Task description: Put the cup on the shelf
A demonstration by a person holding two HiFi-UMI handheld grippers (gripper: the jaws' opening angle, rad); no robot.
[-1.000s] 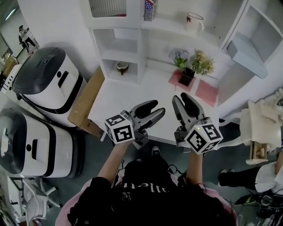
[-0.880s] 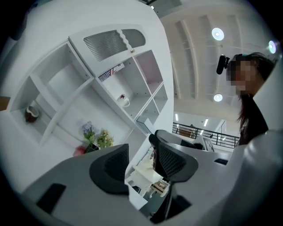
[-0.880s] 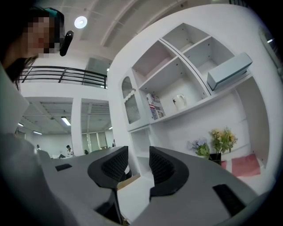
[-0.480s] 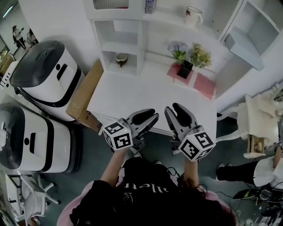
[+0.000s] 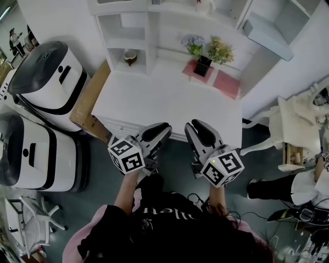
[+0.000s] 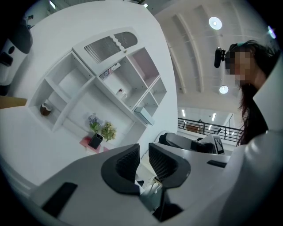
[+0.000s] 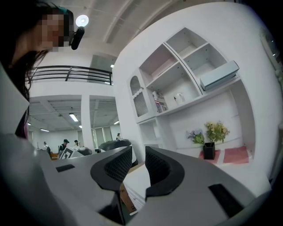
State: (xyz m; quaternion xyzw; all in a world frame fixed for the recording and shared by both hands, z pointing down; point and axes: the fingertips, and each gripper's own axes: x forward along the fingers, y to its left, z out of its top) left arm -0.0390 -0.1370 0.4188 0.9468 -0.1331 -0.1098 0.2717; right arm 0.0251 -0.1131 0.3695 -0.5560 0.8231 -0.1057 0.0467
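The left gripper and right gripper hang at the tabletop's front edge in the head view with open floor behind, the left gripper view shows jaws that have just been closing on nothing and the cup already upright on the shelf, and the right gripper view shows its jaws pressed together and empty, so backing straight off looks safest.

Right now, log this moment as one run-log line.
cup on shelf | left gripper jaws just closed, nothing between | right gripper shut, empty | both far from cup
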